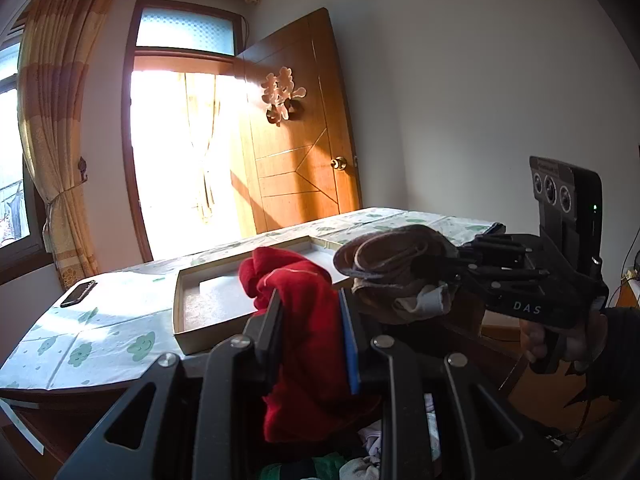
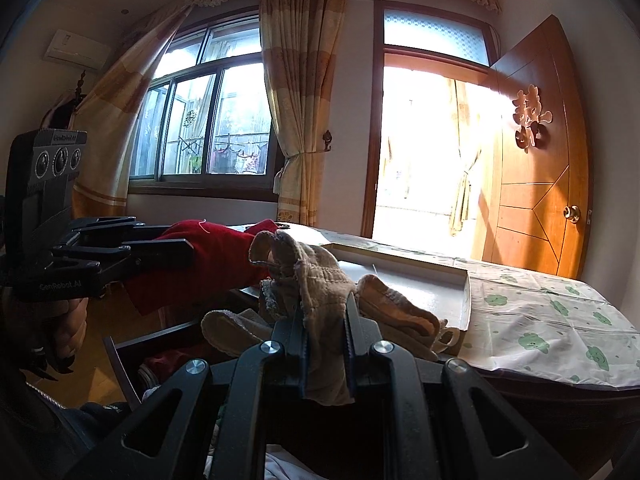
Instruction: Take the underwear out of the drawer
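Observation:
In the left wrist view my left gripper is shut on a red piece of underwear, which hangs down between its fingers above the open drawer. To its right, my right gripper is shut on a brown-beige piece of underwear at about the same height. The right wrist view shows the same from the other side: my right gripper clamps the beige underwear, and my left gripper holds the red underwear at the left. Both garments hang free of the drawer.
A shallow cardboard box lies on the table with the cloud-print cloth, just beyond the garments. A phone rests near the table's left corner. More clothes lie in the drawer below. A wooden door stands open behind.

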A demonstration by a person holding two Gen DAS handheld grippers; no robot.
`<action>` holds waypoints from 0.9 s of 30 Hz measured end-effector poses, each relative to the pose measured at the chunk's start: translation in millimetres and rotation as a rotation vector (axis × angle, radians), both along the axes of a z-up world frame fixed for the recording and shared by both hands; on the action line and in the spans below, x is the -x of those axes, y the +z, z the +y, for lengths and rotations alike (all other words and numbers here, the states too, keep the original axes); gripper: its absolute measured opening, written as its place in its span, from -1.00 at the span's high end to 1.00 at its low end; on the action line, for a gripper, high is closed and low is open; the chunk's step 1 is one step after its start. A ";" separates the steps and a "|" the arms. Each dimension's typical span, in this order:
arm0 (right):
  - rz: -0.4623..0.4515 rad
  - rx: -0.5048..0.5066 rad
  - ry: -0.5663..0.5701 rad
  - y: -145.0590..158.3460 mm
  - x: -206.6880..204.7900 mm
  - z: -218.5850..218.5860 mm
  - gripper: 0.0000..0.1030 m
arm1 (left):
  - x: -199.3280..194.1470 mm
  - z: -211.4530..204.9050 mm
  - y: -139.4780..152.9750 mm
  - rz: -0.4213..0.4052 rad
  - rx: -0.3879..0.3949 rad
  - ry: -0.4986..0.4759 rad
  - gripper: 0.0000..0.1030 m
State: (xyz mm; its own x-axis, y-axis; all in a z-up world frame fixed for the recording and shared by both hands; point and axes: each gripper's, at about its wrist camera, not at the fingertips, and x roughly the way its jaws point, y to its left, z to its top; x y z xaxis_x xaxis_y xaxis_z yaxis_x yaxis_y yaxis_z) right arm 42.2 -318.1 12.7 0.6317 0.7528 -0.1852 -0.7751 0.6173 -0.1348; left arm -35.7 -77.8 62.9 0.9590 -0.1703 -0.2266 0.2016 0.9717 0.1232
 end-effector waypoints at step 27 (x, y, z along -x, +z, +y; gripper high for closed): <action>-0.037 0.072 -0.024 35.2 -46.9 12.9 0.71 | -75.9 32.5 34.8 0.025 -0.020 0.040 0.55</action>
